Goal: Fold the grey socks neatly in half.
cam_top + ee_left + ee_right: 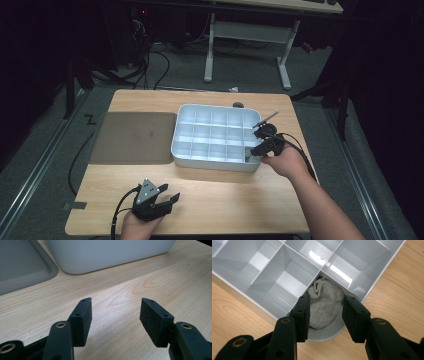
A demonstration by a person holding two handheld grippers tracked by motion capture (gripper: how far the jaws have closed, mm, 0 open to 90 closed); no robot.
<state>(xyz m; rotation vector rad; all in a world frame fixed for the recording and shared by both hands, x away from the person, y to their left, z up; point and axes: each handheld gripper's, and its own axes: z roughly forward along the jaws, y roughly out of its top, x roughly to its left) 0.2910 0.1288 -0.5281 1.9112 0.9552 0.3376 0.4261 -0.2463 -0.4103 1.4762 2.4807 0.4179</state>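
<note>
Two grippers: the right gripper (pixel 325 315), jaws spread either side of a balled grey sock (pixel 324 303) in the divided white tray's (pixel 186 150) five-o'clock corner cell, could pinch its soft, light bulge, while the left gripper (pixel 115 320) hovers spread over bare table (pixel 160 282).

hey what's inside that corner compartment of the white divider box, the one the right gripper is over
A rolled-up grey sock sits in the corner compartment of the white box, between the right gripper's open jaws. The sock covers the compartment floor, so anything beneath it can't be seen.
</note>
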